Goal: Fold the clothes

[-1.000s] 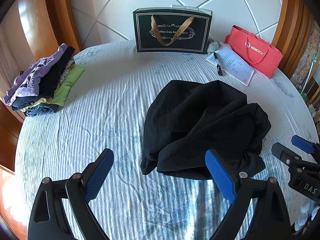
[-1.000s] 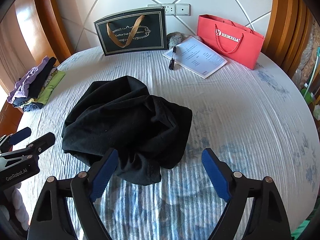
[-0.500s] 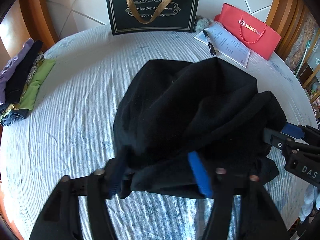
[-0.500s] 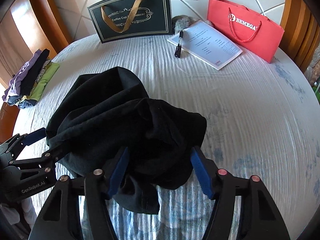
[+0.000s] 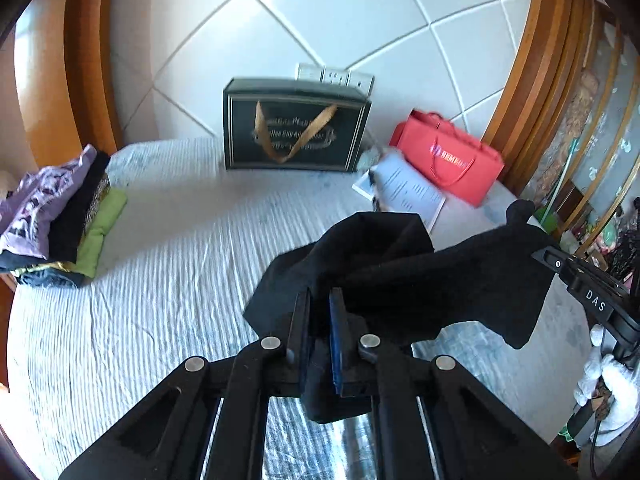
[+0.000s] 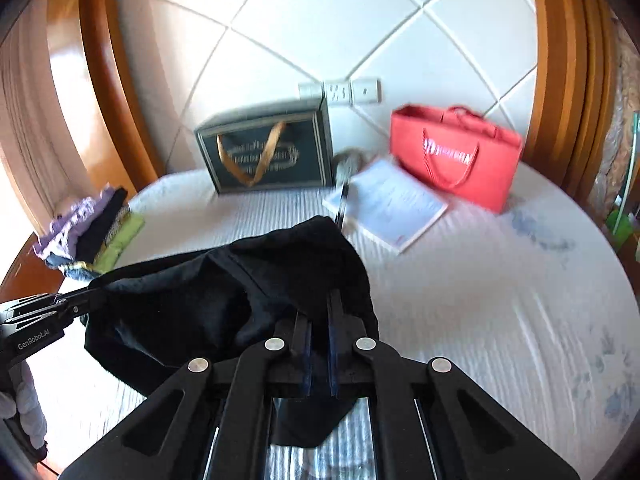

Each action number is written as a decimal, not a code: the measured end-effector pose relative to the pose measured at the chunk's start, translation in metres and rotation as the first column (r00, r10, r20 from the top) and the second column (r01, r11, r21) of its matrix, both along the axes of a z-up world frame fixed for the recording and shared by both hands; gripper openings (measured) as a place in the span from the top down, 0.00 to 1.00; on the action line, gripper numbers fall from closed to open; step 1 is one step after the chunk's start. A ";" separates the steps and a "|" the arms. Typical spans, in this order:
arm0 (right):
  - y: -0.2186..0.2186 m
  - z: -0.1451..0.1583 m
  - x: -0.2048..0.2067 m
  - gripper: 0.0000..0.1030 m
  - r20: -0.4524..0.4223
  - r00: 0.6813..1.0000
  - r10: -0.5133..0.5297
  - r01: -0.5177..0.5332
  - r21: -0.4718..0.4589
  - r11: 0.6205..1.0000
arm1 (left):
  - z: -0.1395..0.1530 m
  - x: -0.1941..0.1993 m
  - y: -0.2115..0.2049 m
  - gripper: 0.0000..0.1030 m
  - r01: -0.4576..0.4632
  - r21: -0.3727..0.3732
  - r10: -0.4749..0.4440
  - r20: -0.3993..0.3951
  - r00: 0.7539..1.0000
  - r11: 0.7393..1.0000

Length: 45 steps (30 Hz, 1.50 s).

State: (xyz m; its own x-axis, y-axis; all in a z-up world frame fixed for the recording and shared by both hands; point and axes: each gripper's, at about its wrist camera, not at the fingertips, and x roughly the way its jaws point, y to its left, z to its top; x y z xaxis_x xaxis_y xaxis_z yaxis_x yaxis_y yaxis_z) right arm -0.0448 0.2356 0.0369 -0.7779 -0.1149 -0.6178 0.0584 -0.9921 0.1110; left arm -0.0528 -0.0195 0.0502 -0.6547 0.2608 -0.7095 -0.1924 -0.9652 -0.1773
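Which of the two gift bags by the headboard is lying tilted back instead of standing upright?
The red bag, right of the papers. It leans back with its rope handles showing, while the dark green bag with gold ribbon handles stands upright against the headboard.

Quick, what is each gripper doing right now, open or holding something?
Left gripper: shut on the crumpled black cloth garment.
Right gripper: shut on the same garment.

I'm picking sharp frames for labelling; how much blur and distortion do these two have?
Left wrist view: bag lettering smeared, black garment and left tool fairly crisp, fisheye bends the wooden frame. Right wrist view: stronger motion blur on the red bag and paper; right tool sharp.
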 end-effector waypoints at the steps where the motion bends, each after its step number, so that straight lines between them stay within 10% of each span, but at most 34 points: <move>1: 0.005 0.016 0.010 0.95 -0.053 0.999 -0.012 0.012 -0.005 1.000 | 0.010 0.005 -0.001 0.90 0.013 0.016 -0.012 -0.008 1.000 1.000; 2: 0.010 0.031 0.020 0.95 -0.098 0.995 -0.027 0.026 -0.007 1.000 | 0.016 0.008 -0.002 0.88 0.024 0.037 -0.023 -0.009 1.000 0.999; 4: 0.019 0.055 0.037 0.95 -0.163 0.984 -0.067 0.067 -0.005 0.998 | 0.018 0.014 -0.001 0.45 0.031 0.035 -0.031 -0.014 0.999 0.999; 6: 0.035 0.059 0.044 0.95 -0.147 0.982 -0.122 0.125 0.013 0.992 | 0.015 0.020 0.002 0.26 0.032 0.012 -0.032 -0.021 0.999 0.999; 15: 0.103 -0.049 0.068 0.66 0.281 0.921 -0.270 0.260 0.071 0.963 | -0.054 0.000 0.046 0.26 0.125 -0.024 -0.120 0.149 0.982 0.992; 31: 0.123 -0.124 0.077 0.49 0.447 0.879 -0.168 0.140 0.096 0.986 | -0.163 -0.031 0.201 0.26 0.376 -0.096 -0.326 0.332 0.885 0.922; 33: 0.124 -0.135 0.072 0.49 0.462 0.873 -0.158 0.127 0.098 0.987 | -0.174 -0.032 0.206 0.46 0.369 -0.135 -0.305 0.346 0.887 0.920; 37: 0.130 -0.155 0.061 0.93 0.489 0.857 -0.164 0.133 0.098 0.986 | -0.156 -0.035 0.186 0.86 0.324 -0.078 -0.283 0.323 0.903 0.943; 45: 0.152 -0.018 0.061 0.95 0.064 0.979 -0.192 0.189 0.049 0.981 | -0.007 -0.040 0.088 0.88 0.130 -0.005 -0.130 0.000 0.992 0.992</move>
